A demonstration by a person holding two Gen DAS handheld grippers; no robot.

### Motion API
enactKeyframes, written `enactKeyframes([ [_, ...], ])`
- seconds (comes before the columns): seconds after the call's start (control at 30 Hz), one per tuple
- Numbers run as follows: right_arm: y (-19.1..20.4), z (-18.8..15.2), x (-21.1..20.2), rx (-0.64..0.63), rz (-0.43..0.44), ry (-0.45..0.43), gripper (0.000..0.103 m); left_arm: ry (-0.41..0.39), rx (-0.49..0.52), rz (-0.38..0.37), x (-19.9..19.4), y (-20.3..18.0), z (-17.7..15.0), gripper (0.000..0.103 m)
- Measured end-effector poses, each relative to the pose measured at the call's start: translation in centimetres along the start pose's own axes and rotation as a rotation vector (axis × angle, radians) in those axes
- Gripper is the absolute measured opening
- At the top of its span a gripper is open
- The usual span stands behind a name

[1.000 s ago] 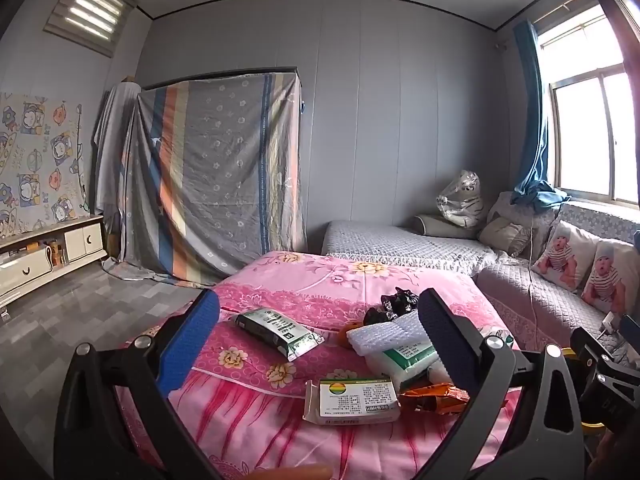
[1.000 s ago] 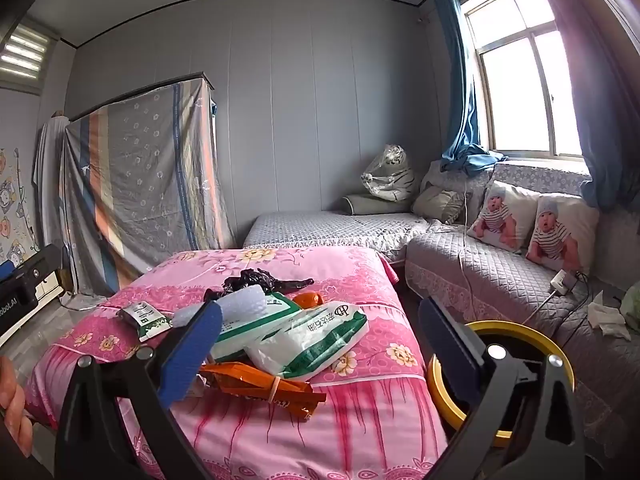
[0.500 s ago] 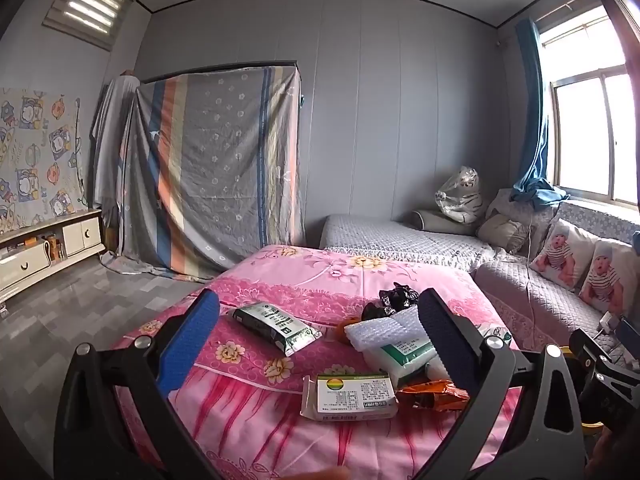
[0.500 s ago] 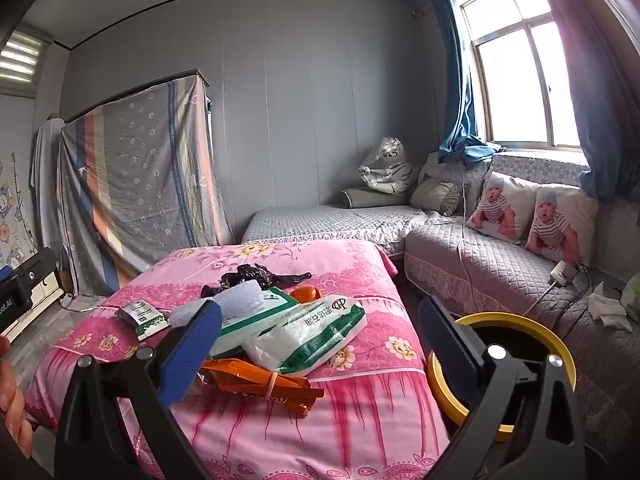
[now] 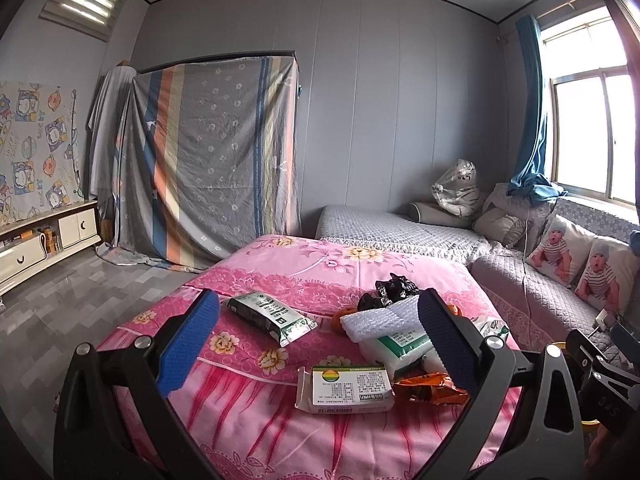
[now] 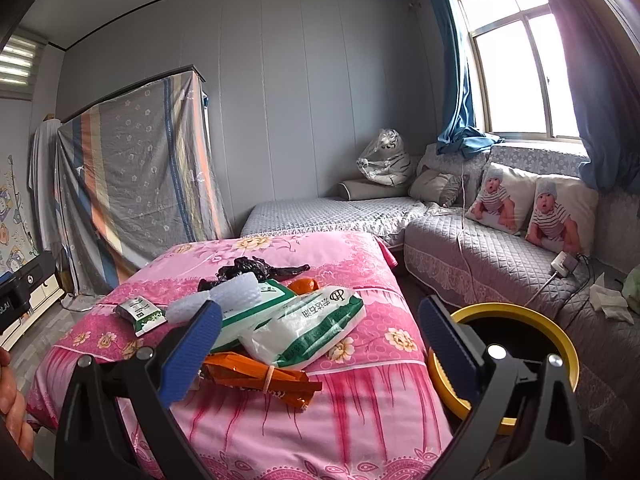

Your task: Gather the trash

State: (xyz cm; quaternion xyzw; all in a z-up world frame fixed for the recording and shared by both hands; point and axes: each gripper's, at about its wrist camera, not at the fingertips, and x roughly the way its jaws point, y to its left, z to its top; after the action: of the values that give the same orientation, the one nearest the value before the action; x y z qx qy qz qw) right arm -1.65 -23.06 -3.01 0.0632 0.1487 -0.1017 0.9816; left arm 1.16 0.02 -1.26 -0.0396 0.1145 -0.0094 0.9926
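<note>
Trash lies on a table under a pink floral cloth (image 5: pixel 280 272). In the left wrist view: a white box (image 5: pixel 346 388) at the front, a green-white packet (image 5: pixel 268 316), a white foam sheet (image 5: pixel 380 320), an orange wrapper (image 5: pixel 430 388), a black bag (image 5: pixel 390 292). My left gripper (image 5: pixel 318 344) is open and empty above the box. In the right wrist view my right gripper (image 6: pixel 320 346) is open and empty, over the orange wrapper (image 6: pixel 264 376) and a white-green bag (image 6: pixel 308 324). A yellow-rimmed bin (image 6: pixel 516 314) stands right of the table.
A grey quilted sofa (image 6: pixel 480 248) with two baby-print pillows (image 6: pixel 532 208) runs along the right wall under the window. A cloth-covered wardrobe (image 5: pixel 216 168) stands at the back left, and a low cabinet (image 5: pixel 36 248) at the far left.
Both grippers have risen and tilted slightly, so the table and trash sit a little lower in view. Nothing was grasped; both stay open.
</note>
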Motion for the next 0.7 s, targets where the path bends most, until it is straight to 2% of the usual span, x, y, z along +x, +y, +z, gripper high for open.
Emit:
enactKeyframes([
  [0.7, -0.47, -0.42, 0.64, 0.018, 0.007, 0.028, 0.095, 0.023, 0.011, -0.017, 0.38, -0.4, -0.37, 0.095],
])
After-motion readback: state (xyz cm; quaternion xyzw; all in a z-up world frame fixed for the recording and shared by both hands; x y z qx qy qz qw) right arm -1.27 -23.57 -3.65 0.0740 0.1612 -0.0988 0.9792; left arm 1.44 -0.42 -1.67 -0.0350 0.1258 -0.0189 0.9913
